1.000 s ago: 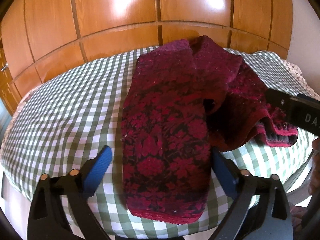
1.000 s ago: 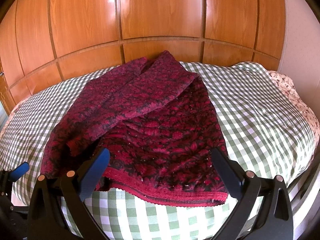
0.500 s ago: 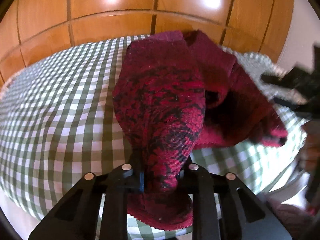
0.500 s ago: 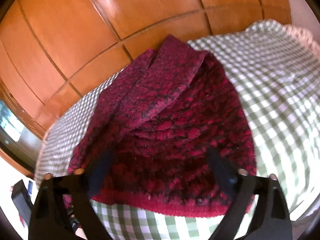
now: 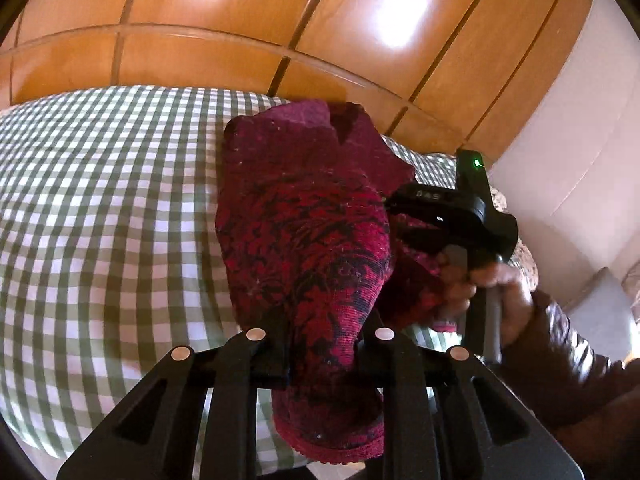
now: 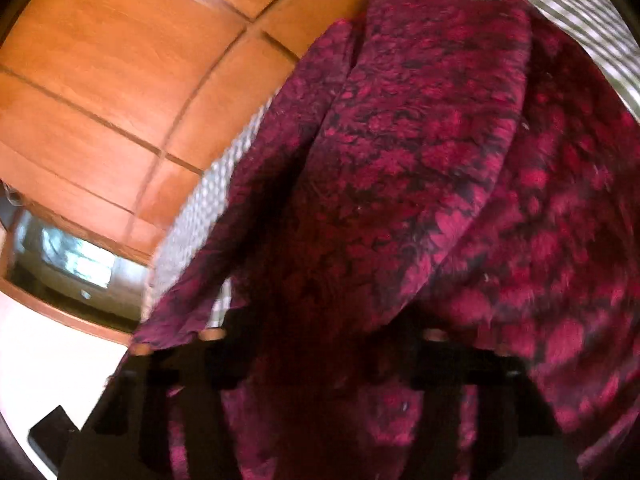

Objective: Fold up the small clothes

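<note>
A dark red floral knit garment [image 5: 304, 232] lies on the green-and-white checked bed [image 5: 104, 208]. My left gripper [image 5: 322, 354] is shut on the garment's near hem and lifts it off the bed. In the right wrist view the same garment [image 6: 432, 168] fills the frame and drapes over my right gripper [image 6: 320, 354], which is shut on its edge. The right gripper also shows in the left wrist view [image 5: 448, 216], held by a hand at the garment's right side.
A glossy wooden panelled wall [image 5: 280, 20] runs behind the bed. A white wall [image 5: 580, 140] and a grey cushion [image 5: 600, 312] are at the right. A mirror or window [image 6: 72, 264] shows at the left in the right wrist view.
Both grippers went from open to shut on the garment's near edge. They have raised it, so the cloth now bunches and hangs from the fingers.
</note>
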### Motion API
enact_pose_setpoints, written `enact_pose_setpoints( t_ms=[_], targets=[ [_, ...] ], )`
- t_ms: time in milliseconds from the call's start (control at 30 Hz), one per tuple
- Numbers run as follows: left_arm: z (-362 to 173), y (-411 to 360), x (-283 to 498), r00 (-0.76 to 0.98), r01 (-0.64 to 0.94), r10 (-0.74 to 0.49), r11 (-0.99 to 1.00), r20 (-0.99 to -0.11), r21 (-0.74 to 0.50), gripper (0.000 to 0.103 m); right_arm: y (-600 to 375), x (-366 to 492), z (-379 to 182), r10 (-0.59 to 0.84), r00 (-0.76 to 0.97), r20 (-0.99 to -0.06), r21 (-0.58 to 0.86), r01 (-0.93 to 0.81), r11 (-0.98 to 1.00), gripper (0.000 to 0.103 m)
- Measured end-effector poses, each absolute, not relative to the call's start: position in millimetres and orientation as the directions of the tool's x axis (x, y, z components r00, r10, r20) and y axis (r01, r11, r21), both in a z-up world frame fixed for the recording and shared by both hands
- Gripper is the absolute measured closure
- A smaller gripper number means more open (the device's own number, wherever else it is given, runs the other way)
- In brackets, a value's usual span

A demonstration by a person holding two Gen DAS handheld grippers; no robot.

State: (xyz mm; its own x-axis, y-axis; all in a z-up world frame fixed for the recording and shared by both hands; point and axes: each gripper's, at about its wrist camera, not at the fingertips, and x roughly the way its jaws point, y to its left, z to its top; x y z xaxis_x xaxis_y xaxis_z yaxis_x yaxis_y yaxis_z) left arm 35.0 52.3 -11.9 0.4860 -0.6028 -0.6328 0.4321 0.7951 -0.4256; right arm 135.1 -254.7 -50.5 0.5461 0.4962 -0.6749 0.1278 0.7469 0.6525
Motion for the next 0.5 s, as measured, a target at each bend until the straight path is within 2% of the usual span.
enact_pose_setpoints(
  t_ms=[33, 167, 267, 400, 500],
  targets=[
    [-11, 58, 36, 0.488, 0.422, -0.602, 0.796, -0.632, -0.433, 0.087, -259, 134, -47, 0.498, 0.554, -0.667, 0.651, 0.108, 0.751, 0.090],
    [-7, 92, 55, 0.530, 0.329, -0.608, 0.790, -0.591, -0.517, 0.087, -290, 115, -17, 0.406, 0.628, -0.664, 0.561, 0.059, 0.826, 0.092],
    [8, 109, 78, 0.597, 0.280, -0.569, 0.809, -0.566, -0.517, 0.087, -325, 99, 8, 0.245, 0.702, -0.669, 0.423, 0.088, 0.902, 0.092],
    [23, 129, 123, 0.662, 0.196, -0.475, 0.856, -0.580, -0.478, 0.087, -384, 96, 26, 0.017, 0.728, -0.685, 0.266, 0.229, 0.936, 0.093],
    [28, 152, 165, 0.696, 0.084, -0.379, 0.887, -0.610, -0.454, 0.087, -443, 100, 24, -0.103, 0.698, -0.708, 0.231, 0.367, 0.901, 0.093]
  ],
)
